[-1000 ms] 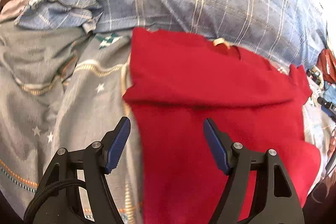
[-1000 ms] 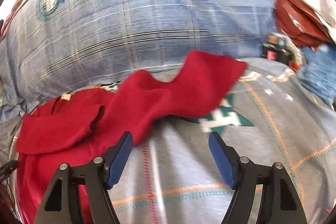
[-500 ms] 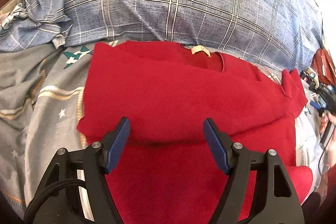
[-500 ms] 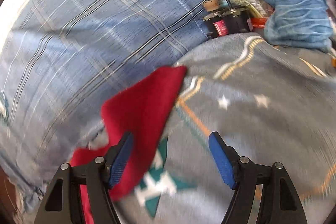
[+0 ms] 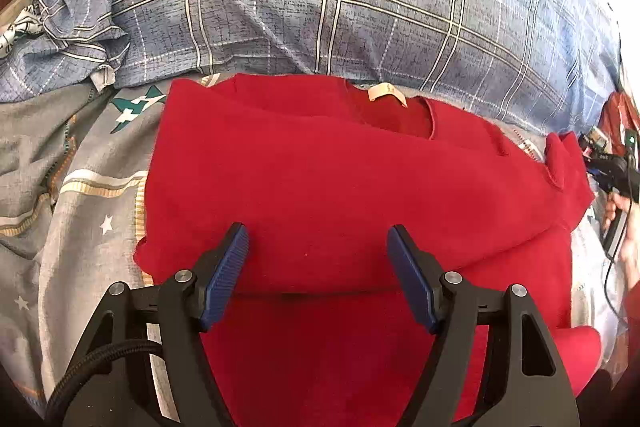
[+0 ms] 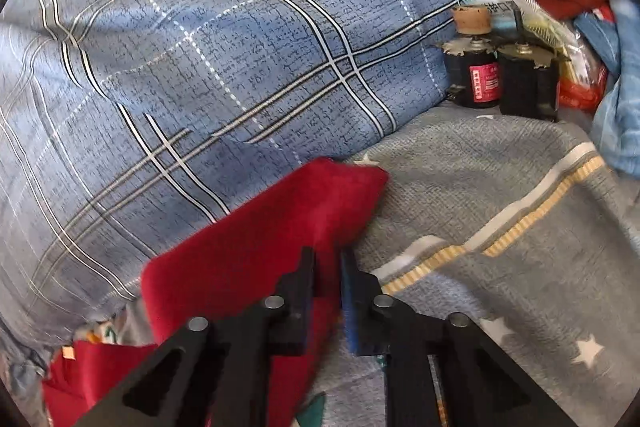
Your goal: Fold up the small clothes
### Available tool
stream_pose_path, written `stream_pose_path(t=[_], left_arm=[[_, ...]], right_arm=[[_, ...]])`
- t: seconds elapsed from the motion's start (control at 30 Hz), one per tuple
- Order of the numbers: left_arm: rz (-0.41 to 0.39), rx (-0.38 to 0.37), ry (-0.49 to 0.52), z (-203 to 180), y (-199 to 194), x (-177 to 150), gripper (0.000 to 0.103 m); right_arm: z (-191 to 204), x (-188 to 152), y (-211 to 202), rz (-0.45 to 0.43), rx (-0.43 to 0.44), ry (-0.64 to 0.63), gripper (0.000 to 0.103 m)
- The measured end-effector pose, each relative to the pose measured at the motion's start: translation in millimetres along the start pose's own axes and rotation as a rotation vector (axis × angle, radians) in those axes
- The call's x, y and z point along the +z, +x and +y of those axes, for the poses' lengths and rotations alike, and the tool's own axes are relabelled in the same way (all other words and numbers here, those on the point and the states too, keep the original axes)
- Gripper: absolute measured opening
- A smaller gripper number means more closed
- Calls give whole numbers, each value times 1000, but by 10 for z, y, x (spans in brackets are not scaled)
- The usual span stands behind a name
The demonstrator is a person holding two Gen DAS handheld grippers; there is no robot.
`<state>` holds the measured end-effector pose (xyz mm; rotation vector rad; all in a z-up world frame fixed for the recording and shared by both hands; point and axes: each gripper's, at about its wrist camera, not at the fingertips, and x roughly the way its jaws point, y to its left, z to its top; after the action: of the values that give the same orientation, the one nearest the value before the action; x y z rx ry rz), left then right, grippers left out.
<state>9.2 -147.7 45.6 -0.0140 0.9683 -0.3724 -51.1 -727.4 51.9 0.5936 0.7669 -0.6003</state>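
1. While my right gripper (image 6: 327, 267) has its jaws pinched nearly together on the edge of the red sweater's sleeve (image 6: 276, 227), my left gripper (image 5: 318, 263) hangs with jaws spread wide and nothing between them.
2. Directly ahead of the left fingers lies the red sweater (image 5: 340, 179), flat on the grey star-print bedspread (image 5: 80, 195); one sleeve looks already folded across the body, and the neck label (image 5: 387, 94) sits at the far edge.
3. Beyond the right jaws the sleeve end rests on the bedspread against the blue plaid pillow (image 6: 224, 59); two dark bottles (image 6: 480, 75) stand further off to the right.
4. I judge the step in hand to be the second sleeve fold.
5. Next I would carry the pinched sleeve left across the body, keeping the cloth taut so it lands flat, with the left gripper free to pin the torso.
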Motion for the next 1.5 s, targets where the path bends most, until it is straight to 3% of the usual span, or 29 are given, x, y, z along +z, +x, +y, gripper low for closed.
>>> stream_pose_path(t=[0.23, 0.4, 0.5, 0.67, 0.8, 0.93, 1.03, 1.07, 1.1, 1.13, 1.23, 1.33, 1.5], left_arm=[[-34, -4, -42, 146, -178, 33, 72], [-69, -18, -82, 240, -354, 71, 72], [-96, -30, -99, 273, -477, 99, 72], [-125, -64, -143, 355, -605, 140, 72], [-129, -93, -185, 450, -612, 148, 72], [-97, -111, -203, 514, -482, 147, 72], [-66, -146, -202, 535, -390, 145, 72], [-61, -150, -199, 536, -367, 145, 72], [-58, -149, -193, 525, -335, 147, 72], [-57, -149, -188, 512, -311, 150, 72], [-48, -162, -181, 425, -224, 174, 72], [-17, -177, -167, 304, -114, 187, 72], [48, -158, -171, 192, 58, 129, 72]], right_arm=[[0, 65, -841, -160, 40, -73, 6], [175, 152, -1670, -279, 153, -123, 6], [630, 34, -2085, -288, 273, -230, 6], [1610, -516, -2331, -210, 469, -475, 6], [2450, -1285, -2017, -61, 598, -641, 6], [3186, -2176, -1350, 96, 615, -753, 6], [3444, -2634, -883, 251, 542, -826, 10], [3443, -2739, -759, 325, 532, -830, 13], [3398, -2761, -756, 341, 545, -825, 20], [3344, -2776, -792, 334, 558, -824, 36], [3111, -2641, -1042, 253, 563, -801, 63], [2709, -2423, -1297, 186, 580, -730, 66], [2134, -2171, -1449, 139, 503, -639, 67]])
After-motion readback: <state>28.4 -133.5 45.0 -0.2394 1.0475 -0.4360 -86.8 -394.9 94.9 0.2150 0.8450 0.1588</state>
